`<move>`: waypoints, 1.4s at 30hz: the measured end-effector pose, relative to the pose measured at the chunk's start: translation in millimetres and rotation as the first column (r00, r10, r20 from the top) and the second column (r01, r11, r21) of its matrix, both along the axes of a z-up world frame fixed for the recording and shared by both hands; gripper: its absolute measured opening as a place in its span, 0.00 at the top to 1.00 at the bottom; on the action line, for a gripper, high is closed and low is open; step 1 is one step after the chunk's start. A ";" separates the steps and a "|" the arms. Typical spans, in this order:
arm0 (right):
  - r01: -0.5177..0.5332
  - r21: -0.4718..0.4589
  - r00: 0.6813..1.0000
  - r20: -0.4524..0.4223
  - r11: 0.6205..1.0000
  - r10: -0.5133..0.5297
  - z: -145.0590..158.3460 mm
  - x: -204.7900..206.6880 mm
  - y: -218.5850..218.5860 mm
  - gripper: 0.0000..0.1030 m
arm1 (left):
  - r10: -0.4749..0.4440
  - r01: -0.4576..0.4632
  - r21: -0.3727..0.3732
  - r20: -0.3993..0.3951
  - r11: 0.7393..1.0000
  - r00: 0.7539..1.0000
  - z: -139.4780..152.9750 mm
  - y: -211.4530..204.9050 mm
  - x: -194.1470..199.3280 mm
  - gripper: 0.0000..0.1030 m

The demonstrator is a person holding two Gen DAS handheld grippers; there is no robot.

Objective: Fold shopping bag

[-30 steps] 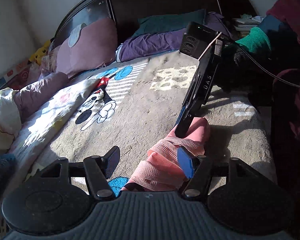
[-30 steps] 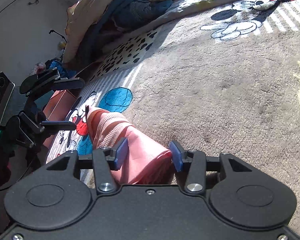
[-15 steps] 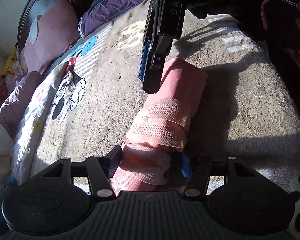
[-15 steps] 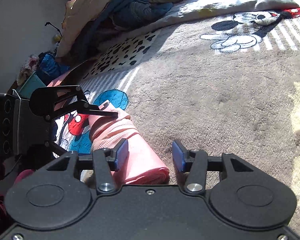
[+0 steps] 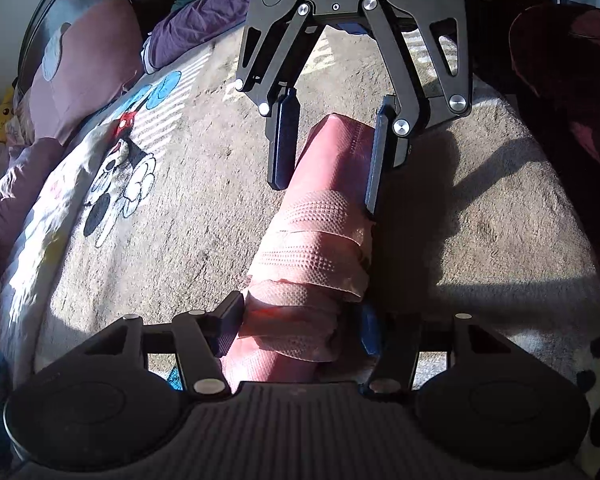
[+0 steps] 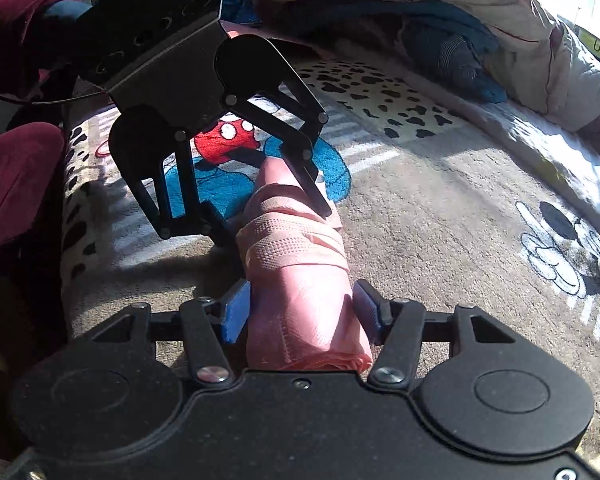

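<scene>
Left gripper: jaws partly apart, one finger on each side of the near end of the pink shopping bag. The left finger lies against the fabric; the right finger is in shadow, and contact on that side cannot be confirmed. A firm clamp cannot be told from these views.

Right gripper: jaws at a medium opening, straddling the opposite end of the bag. Its blue pads sit just beside the roll on both sides; the gap is close to the roll's width, and pressure on the fabric cannot be confirmed.

Shopping bag: rolled into a long bundle, with its textured handle straps wound around the middle. It lies flat on the grey cartoon-print blanket, running lengthwise between the two grippers, which face each other along it.

Change from one second ago: the left gripper then hung beside the bag with nothing between its fingers; it now brackets the bag's end. The right gripper, then seen edge-on and tilted, now faces the left one squarely. The bag has stayed at about the same spot on the blanket.

Surroundings: pillows by the dark headboard and heaped bedding along the far edge.
</scene>
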State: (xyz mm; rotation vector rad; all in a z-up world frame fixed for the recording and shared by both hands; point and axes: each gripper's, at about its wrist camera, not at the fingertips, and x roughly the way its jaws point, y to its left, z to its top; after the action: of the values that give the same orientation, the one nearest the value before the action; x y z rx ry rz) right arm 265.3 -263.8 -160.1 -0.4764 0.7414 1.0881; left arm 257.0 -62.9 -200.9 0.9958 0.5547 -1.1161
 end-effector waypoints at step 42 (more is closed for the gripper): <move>0.029 -0.139 0.986 0.169 0.990 -0.005 -17.3 -48.8 24.0 0.43 | -0.044 0.045 0.173 -0.007 0.984 0.999 5.5 -14.5 0.4 0.52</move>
State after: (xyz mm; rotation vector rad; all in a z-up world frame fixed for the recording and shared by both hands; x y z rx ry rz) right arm 216.5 -239.8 -177.3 -0.6733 0.6744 0.9701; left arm 257.4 -77.5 -195.3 1.1617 0.6432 -1.1234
